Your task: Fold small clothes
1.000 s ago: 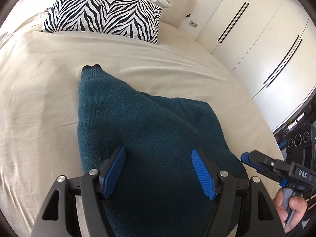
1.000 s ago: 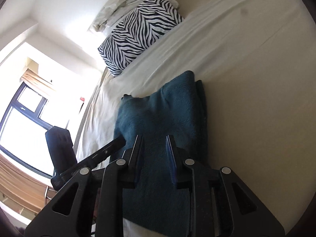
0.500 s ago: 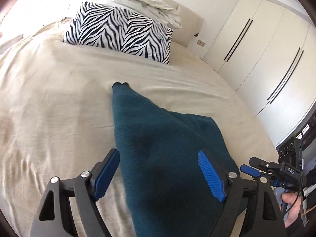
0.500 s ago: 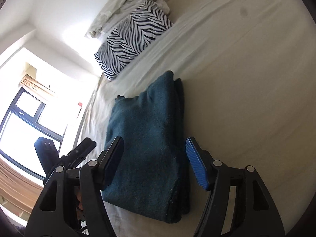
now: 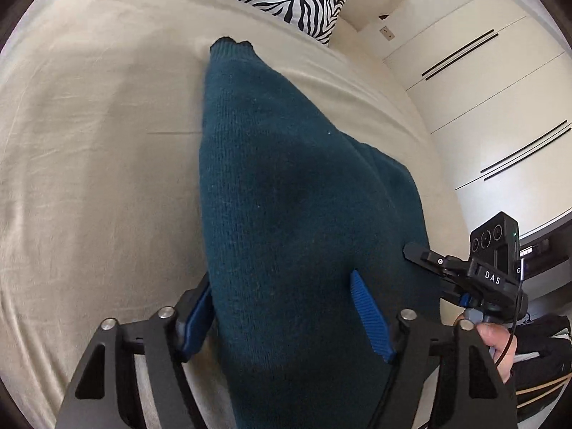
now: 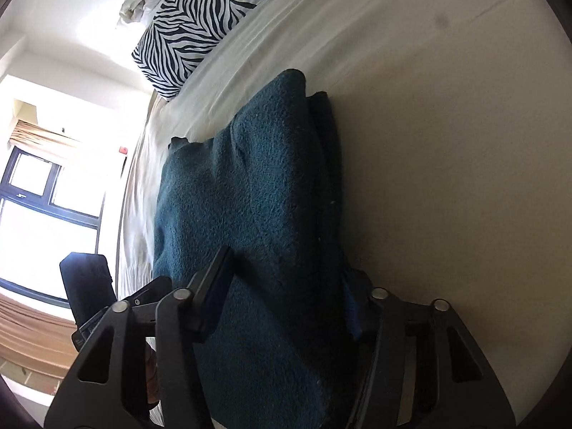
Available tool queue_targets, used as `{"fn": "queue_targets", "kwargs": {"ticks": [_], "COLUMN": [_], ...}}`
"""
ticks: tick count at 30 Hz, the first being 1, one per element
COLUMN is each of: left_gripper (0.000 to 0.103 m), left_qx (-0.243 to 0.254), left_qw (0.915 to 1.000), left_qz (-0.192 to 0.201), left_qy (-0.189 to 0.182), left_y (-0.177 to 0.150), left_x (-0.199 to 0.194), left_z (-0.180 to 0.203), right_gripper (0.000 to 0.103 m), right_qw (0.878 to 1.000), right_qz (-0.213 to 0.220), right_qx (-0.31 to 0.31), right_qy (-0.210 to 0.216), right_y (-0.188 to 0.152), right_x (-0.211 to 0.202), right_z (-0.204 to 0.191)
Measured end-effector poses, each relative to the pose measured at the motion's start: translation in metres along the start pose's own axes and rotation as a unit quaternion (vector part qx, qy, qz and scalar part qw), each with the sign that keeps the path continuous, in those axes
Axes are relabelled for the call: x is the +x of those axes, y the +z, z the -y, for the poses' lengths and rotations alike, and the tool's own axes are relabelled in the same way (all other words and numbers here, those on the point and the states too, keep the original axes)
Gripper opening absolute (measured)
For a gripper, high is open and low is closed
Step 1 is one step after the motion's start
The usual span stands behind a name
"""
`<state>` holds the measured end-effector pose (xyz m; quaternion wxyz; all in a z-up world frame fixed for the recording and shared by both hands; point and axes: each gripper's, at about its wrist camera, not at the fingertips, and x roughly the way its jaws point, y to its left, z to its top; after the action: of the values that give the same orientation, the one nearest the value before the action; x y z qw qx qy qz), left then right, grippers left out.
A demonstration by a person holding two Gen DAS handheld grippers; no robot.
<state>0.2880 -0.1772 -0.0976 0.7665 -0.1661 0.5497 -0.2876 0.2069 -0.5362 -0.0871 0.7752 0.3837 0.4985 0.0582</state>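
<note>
Both grippers drop onto the teal sweater [image 5: 286, 196]: left gripper [image 5: 289, 316] and right gripper [image 6: 286, 300] jaws closing, straddling near folded edges, clamp unconfirmed; likely next fold.

Both my claws dropped closer onto the teal sweater [image 5: 286, 196]; it fills more of each view than half a second back. My left gripper [image 5: 286, 307] has just been closing, left pad tucked at the sweater's edge, right pad over the knit; my right gripper [image 6: 286, 293] has just been closing too, the folded bundle between its jaws.
</note>
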Motion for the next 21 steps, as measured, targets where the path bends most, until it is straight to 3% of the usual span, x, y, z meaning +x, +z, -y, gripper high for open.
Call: {"fn": "queue_targets", "kwargs": {"ticks": [6,9,11,16,21], "left_gripper": [0.049,0.043,0.041,0.041,0.041], "left_qx": [0.016,0.032,0.045,0.081,0.096], "left_qw": [0.9997,0.9991,0.9982,0.9952,0.9929], "left_qz": [-0.011,-0.008,-0.004,0.023,0.043], "left_qy": [0.017,0.027,0.038,0.050,0.055], "left_y": [0.004,0.001,-0.004,-0.032,-0.074], "left_x": [0.000,-0.009,-0.020,-0.073,-0.136], "left_z": [0.007,0.014,0.020,0.028,0.019], "right_gripper": [0.026,0.022,0.021,0.020,0.020], "right_qw": [0.994,0.979,0.970,0.962,0.964], "right_qz": [0.018,0.040,0.052,0.070,0.079], "right_qx": [-0.066,-0.126,-0.160,-0.201,-0.218], "right_qy": [-0.089,-0.155,-0.177,-0.173,-0.133], "right_y": [-0.007,-0.019,-0.029,-0.067,-0.123], "right_x": [0.007,0.004,0.000,-0.019,-0.032], "right_z": [-0.034,-0.069,-0.092,-0.139,-0.190]}}
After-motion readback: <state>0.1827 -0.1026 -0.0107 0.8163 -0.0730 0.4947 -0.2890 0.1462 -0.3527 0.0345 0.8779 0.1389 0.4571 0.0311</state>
